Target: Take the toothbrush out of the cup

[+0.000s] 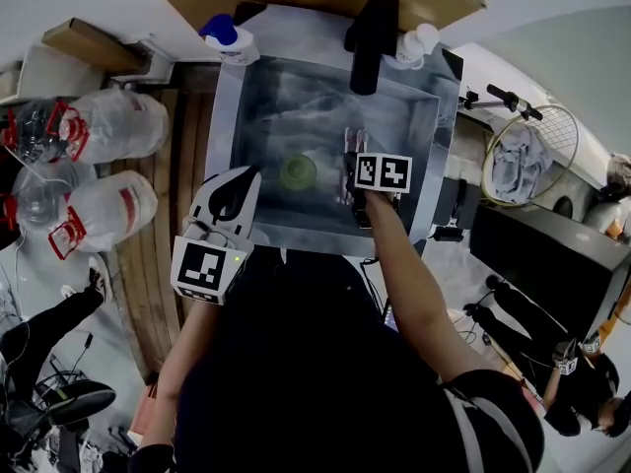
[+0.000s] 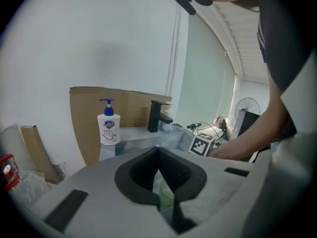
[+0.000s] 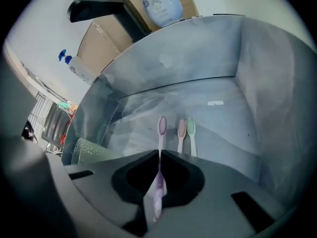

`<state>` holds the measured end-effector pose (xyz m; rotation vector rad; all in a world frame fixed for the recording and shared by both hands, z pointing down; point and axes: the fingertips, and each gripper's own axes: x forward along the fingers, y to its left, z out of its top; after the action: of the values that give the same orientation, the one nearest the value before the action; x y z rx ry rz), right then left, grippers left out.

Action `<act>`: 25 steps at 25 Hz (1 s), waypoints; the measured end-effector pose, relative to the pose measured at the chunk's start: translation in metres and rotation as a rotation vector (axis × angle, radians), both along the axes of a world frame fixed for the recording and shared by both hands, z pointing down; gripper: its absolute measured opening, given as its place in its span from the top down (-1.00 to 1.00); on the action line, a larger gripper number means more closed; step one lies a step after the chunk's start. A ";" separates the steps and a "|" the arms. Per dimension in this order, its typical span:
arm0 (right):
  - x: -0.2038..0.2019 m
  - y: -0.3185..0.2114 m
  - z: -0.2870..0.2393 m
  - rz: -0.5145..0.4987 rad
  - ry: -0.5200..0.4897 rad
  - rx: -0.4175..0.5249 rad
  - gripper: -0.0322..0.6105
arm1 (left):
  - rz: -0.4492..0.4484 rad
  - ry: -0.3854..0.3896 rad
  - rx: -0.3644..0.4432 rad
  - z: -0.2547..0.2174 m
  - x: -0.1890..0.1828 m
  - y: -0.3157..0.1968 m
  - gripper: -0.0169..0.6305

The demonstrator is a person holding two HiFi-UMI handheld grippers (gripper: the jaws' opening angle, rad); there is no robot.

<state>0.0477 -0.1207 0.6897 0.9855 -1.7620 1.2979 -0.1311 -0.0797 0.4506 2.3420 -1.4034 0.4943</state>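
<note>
Setting: steel sink (image 1: 276,106) sunk in a tabletop, seen from above.
Left gripper (image 1: 251,175): over the near-left rim, fingers together on nothing, pointed toward the cup.
Right gripper (image 3: 159,155): inside the basin at near right, pointed steeply down, fingers clamped on the purple toothbrush (image 3: 158,190) partway along its handle.
Task's thing: purple toothbrush is out of the cup, with its head low over the sink floor.
Cup (image 1: 298,172): translucent green, upright mid-floor, left of the right gripper. No brush shows in it.
Pink toothbrush (image 3: 182,130), green toothbrush (image 3: 191,133): lying side by side on the floor, just right of the purple head.
Far ledge: black faucet (image 1: 370,37) in the middle, pump bottle (image 2: 108,128) at left, second bottle (image 3: 161,4) at right.
Risk: the slim handle is pinched on a narrow line, so it may swivel or slip. Lowered askew, its head may knock the two lying brushes.
Writing: "Dove" on the right bottle. The pump bottle's blue label is too small to read.
</note>
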 end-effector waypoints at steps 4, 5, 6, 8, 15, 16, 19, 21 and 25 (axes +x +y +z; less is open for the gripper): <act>0.001 -0.002 0.007 0.019 -0.003 -0.019 0.82 | 0.004 0.003 -0.006 0.001 0.001 -0.003 0.88; 0.001 -0.002 0.008 0.021 -0.007 -0.022 0.81 | 0.007 0.002 -0.007 0.001 0.002 -0.003 0.88; 0.001 -0.002 0.007 0.024 -0.011 -0.024 0.81 | 0.009 0.001 -0.008 0.001 0.003 -0.004 0.88; 0.002 -0.002 0.004 0.036 -0.016 -0.017 0.81 | 0.013 -0.001 -0.009 0.001 0.003 -0.004 0.88; 0.013 -0.008 -0.042 0.058 -0.016 0.128 0.81 | 0.045 0.021 0.033 -0.011 0.015 -0.006 0.88; 0.015 -0.008 -0.053 0.057 -0.018 0.160 0.81 | 0.049 0.032 0.041 -0.013 0.018 -0.006 0.88; 0.024 -0.002 -0.086 0.056 -0.025 0.255 0.81 | 0.066 0.060 0.061 -0.018 0.029 -0.005 0.88; 0.033 0.005 -0.109 0.047 -0.011 0.313 0.81 | 0.084 0.076 0.080 -0.022 0.037 -0.005 0.88; 0.049 0.026 -0.143 0.055 -0.008 0.409 0.81 | 0.125 0.110 0.100 -0.024 0.059 -0.005 0.88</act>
<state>0.0969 -0.0949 0.5463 1.2586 -2.0670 0.9901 -0.0722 -0.0847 0.4266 2.5069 -1.2643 0.3297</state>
